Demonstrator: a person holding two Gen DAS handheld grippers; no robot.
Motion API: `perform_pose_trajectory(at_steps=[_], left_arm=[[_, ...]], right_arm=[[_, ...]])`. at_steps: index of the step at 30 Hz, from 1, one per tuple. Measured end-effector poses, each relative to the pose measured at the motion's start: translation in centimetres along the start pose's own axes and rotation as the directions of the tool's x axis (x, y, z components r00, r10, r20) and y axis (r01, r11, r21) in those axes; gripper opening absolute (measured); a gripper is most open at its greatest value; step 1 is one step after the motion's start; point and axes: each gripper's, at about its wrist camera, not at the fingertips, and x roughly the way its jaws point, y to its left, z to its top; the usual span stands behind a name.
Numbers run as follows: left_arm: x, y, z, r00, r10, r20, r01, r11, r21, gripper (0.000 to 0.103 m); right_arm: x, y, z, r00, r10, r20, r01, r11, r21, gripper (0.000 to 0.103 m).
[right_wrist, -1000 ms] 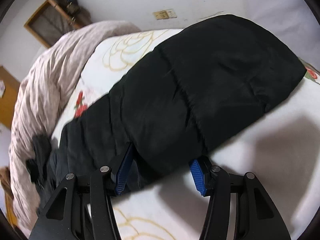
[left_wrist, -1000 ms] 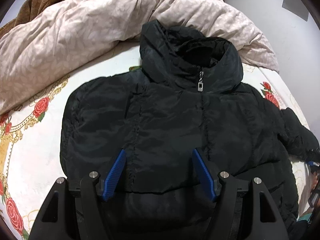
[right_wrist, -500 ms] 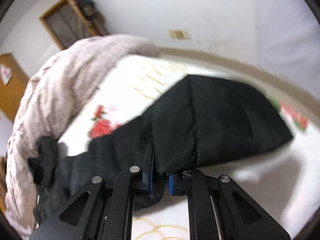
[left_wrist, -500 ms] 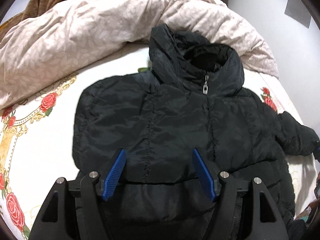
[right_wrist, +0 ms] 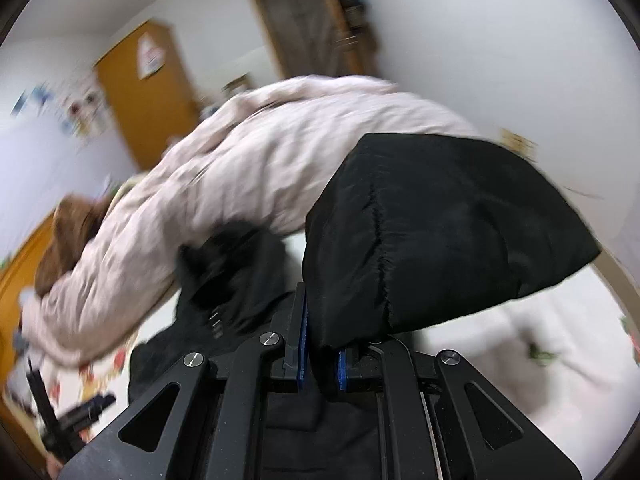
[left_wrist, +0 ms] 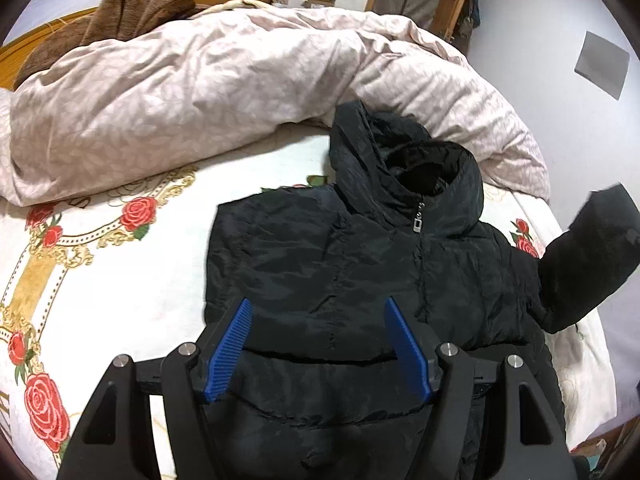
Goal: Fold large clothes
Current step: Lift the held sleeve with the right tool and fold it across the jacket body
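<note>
My right gripper (right_wrist: 320,364) pinched the sleeve (right_wrist: 440,232) of the black padded hooded jacket (left_wrist: 360,280), which lay front-up on the rose-printed bedsheet (left_wrist: 100,280). My left gripper (left_wrist: 316,344) hovered wide. I judged the sleeve should cross the chest flat, without dragging the body.

1. Right tongs (right_wrist: 320,364) pinched on black jacket sleeve (right_wrist: 440,232); sleeve lifted above bed (right_wrist: 540,344).
2. Pink duvet (right_wrist: 248,168) heaped far left.
3. Frame motion-blurred; wooden door (right_wrist: 148,92) beyond.
</note>
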Motion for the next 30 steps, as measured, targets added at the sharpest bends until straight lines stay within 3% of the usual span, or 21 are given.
perform_pose_trajectory(at_steps=[7,13,15,16,19,21,24,27,30], left_arm=[[-1.2,3.6,-0.4,1.000,0.025,0.015,-0.025,0.999,-0.048,0.071],[-0.8,6.7,-1.2,0.999,0.044,-0.005,-0.045,0.993,-0.106,0.071],[-0.5,7.2,-1.5,0.999,0.045,-0.016,-0.046,0.992,-0.116,0.071],[-0.3,7.3,-1.5,0.999,0.043,-0.021,-0.045,0.992,-0.120,0.071],[-0.2,7.2,-1.4,0.999,0.028,-0.022,-0.030,0.992,-0.123,0.071],[-0.1,6.7,-1.0,1.000,0.009,-0.016,-0.011,0.993,-0.115,0.071],[0.4,5.0,-0.1,0.999,-0.034,-0.015,0.033,0.994,-0.100,0.071],[1.6,2.5,0.8,0.997,-0.075,-0.026,0.073,0.995,-0.068,0.071],[3.2,-0.6,1.5,0.993,-0.112,-0.043,0.111,0.994,-0.019,0.071]], right_arm=[[7.3,8.3,-4.9,0.983,0.049,-0.175,-0.076,0.986,-0.149,0.016],[12.9,11.7,-10.5,0.941,0.048,-0.334,-0.128,0.967,-0.220,0.028],[14.2,12.2,-11.8,0.926,0.046,-0.374,-0.142,0.962,-0.233,0.041],[14.7,12.5,-12.5,0.918,0.040,-0.393,-0.148,0.958,-0.247,0.042],[14.4,12.9,-13.0,0.920,0.023,-0.392,-0.149,0.944,-0.295,0.047],[13.5,12.6,-12.7,0.912,0.073,-0.404,-0.195,0.943,-0.271,0.062],[11.9,13.4,-12.6,0.905,0.157,-0.396,-0.274,0.926,-0.259,0.069],[10.1,12.9,-12.3,0.917,0.193,-0.349,-0.289,0.924,-0.250,0.069],[9.6,9.4,-11.3,0.945,0.143,-0.295,-0.207,0.958,-0.200,0.069]])
